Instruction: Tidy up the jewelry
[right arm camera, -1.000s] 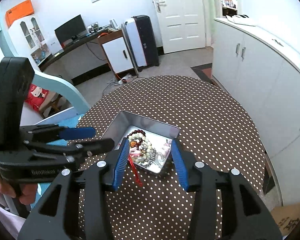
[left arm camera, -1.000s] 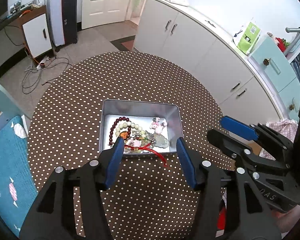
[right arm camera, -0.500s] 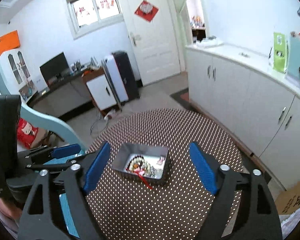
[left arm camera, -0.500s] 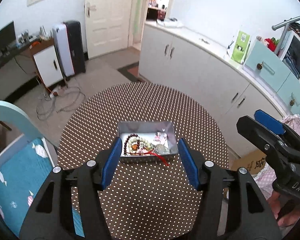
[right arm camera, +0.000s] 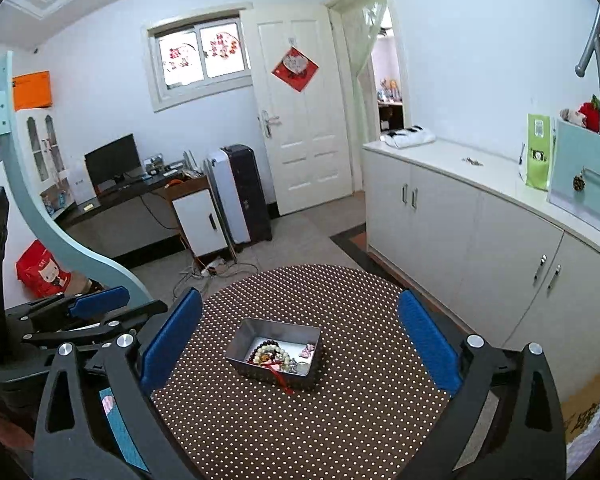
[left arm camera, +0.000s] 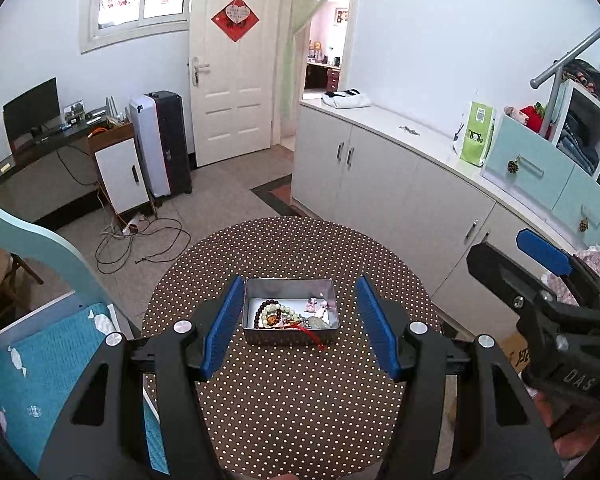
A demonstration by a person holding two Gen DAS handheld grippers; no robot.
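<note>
Jewelry status: every visible piece lies inside the metal tin (left arm camera: 291,312), which sits on the dotted round table (left arm camera: 292,400) nearer the edge closest to you than the far edge. In it you have a dark bead bracelet (left arm camera: 265,307) and a pale bead bracelet (left arm camera: 278,314) tangled together at the left end, a small pink charm (left arm camera: 315,305) toward the right end, and a red cord (left arm camera: 308,334) that trails over the tin's near wall onto the cloth. No loose item is seen elsewhere on the table.

Change noted: a second ago both tools hung low at the tin's near wall, with the red cord between the tips of your right one. Both now sit high and back, and the tin looks small in both views. Your right gripper (right arm camera: 300,340) has gone from half closed to nearly full spread and is opening at this moment; nothing lies between its fingers. Your left gripper (left arm camera: 298,324) is part open, spread barely changed, and also empty.

Finding: you have let go and pulled away with the contents in the tin. This reads as the close of the task or a reset between picks. One defect stands: the cord end hangs outside and could snag; tuck it in if you judge the job unfinished
</note>
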